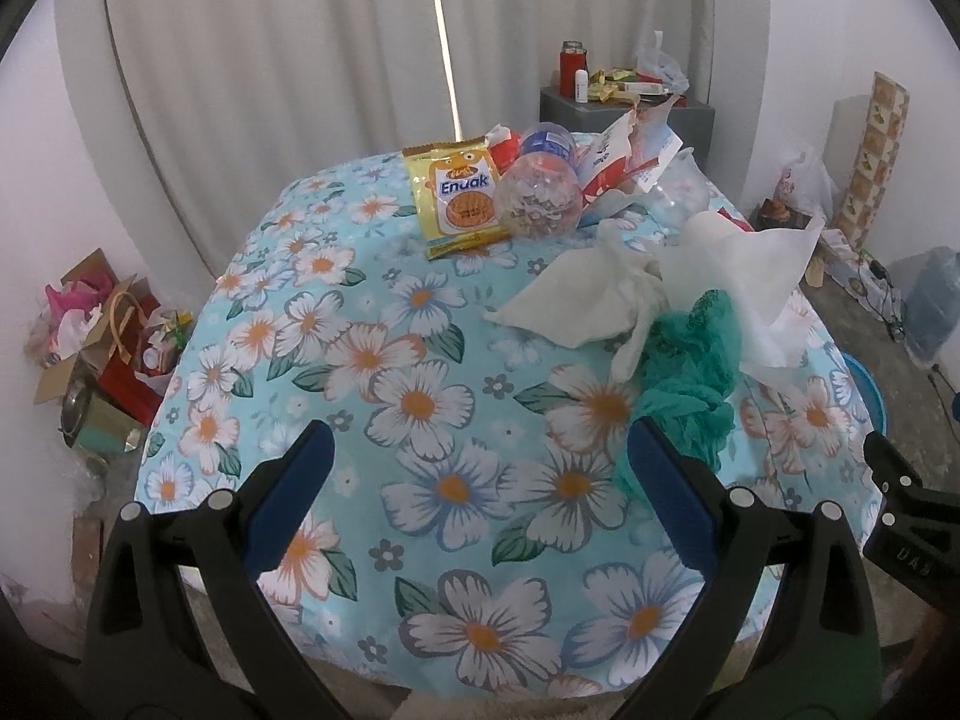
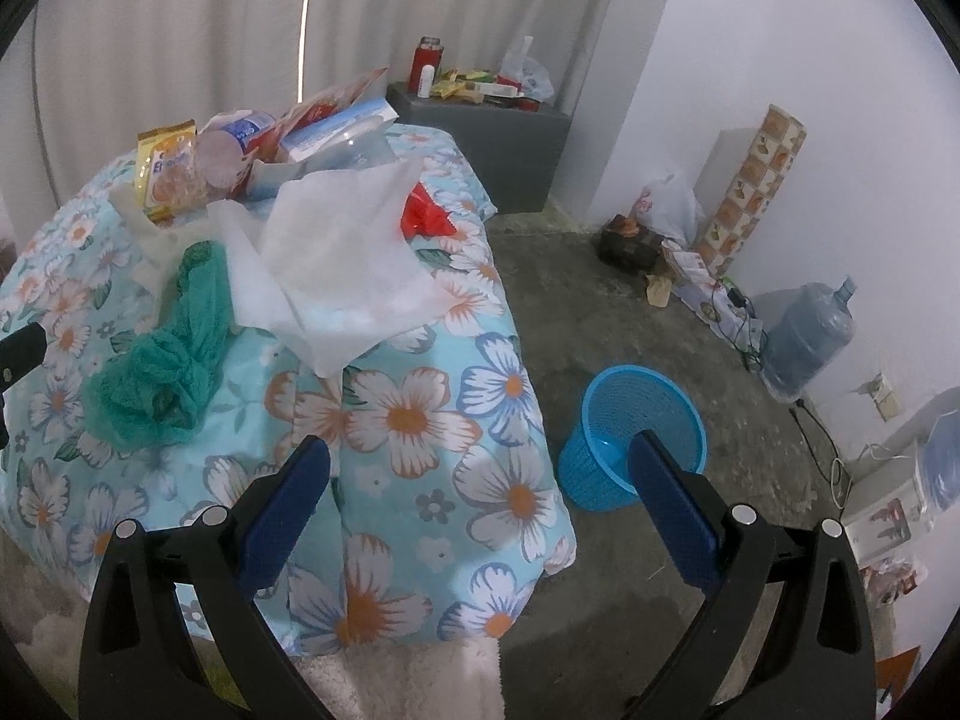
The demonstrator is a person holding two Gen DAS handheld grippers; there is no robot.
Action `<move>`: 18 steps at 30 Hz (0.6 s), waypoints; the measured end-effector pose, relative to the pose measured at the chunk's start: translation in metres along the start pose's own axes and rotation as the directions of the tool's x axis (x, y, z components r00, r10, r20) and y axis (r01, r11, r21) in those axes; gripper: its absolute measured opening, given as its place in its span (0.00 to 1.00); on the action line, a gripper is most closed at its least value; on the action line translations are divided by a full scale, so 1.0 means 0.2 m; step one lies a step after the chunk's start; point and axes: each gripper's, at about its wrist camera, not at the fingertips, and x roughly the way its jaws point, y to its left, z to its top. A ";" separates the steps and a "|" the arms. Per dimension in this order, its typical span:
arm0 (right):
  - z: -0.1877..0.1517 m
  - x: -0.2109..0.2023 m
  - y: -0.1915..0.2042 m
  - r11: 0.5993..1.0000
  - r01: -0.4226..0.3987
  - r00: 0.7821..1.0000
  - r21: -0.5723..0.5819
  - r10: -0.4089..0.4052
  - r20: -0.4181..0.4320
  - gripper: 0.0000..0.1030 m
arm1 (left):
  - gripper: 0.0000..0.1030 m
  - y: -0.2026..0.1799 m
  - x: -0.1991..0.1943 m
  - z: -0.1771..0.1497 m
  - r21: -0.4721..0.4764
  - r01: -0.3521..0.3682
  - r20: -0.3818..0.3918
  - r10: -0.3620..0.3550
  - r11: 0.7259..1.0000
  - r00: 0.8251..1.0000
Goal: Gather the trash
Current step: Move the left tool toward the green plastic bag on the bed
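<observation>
Trash lies on a table under a floral blue cloth (image 1: 420,408): white tissues (image 1: 606,300), a crumpled green net (image 1: 690,384), a yellow biscuit packet (image 1: 459,198), a clear plastic bottle (image 1: 540,192) and red-white wrappers (image 1: 624,156). My left gripper (image 1: 480,456) is open and empty above the near part of the cloth, the net just beside its right finger. My right gripper (image 2: 480,468) is open and empty over the table's right edge. The tissues (image 2: 336,258), the net (image 2: 168,354) and a red wrapper (image 2: 426,216) show in its view. A blue mesh bin (image 2: 636,438) stands on the floor to the right.
A grey cabinet (image 2: 510,144) with bottles and packets stands behind the table. A large water jug (image 2: 810,336), bags, cables and a tall printed box (image 2: 756,180) line the right wall. Boxes and gift bags (image 1: 102,348) clutter the floor at left.
</observation>
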 end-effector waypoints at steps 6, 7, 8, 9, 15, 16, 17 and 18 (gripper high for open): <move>0.00 0.02 0.01 1.000 -0.001 1.000 -0.005 0.001 -0.006 0.94 | 0.91 0.01 0.02 0.00 -0.003 0.003 -0.008 -0.003 1.000 1.000; 0.00 0.02 0.02 1.000 -0.001 1.000 -0.006 0.001 -0.007 0.94 | 0.91 0.01 0.02 0.00 -0.004 0.004 -0.010 -0.004 1.000 1.000; 0.00 0.02 0.02 1.000 0.000 1.000 -0.008 0.000 -0.007 0.94 | 0.91 0.01 0.02 0.00 -0.005 0.004 -0.011 -0.004 1.000 1.000; 0.00 0.02 0.02 1.000 0.000 1.000 -0.010 0.000 -0.007 0.94 | 0.91 0.01 0.02 0.00 -0.006 0.002 -0.010 -0.002 1.000 1.000; 0.00 0.02 0.03 1.000 0.001 1.000 -0.012 -0.001 -0.007 0.94 | 0.91 0.02 0.03 0.00 -0.008 0.003 -0.013 -0.003 1.000 1.000; 0.00 0.02 0.03 1.000 0.002 1.000 -0.012 -0.002 -0.008 0.94 | 0.91 0.03 0.03 -0.01 -0.008 0.003 -0.014 -0.003 1.000 1.000; 0.00 0.02 0.03 1.000 0.001 1.000 -0.012 -0.002 -0.008 0.94 | 0.91 0.02 0.03 0.00 -0.009 0.003 -0.013 -0.003 1.000 1.000; 0.00 0.02 0.03 1.000 0.001 1.000 -0.012 -0.001 -0.007 0.94 | 0.91 0.03 0.03 -0.01 -0.011 0.003 -0.014 -0.003 1.000 1.000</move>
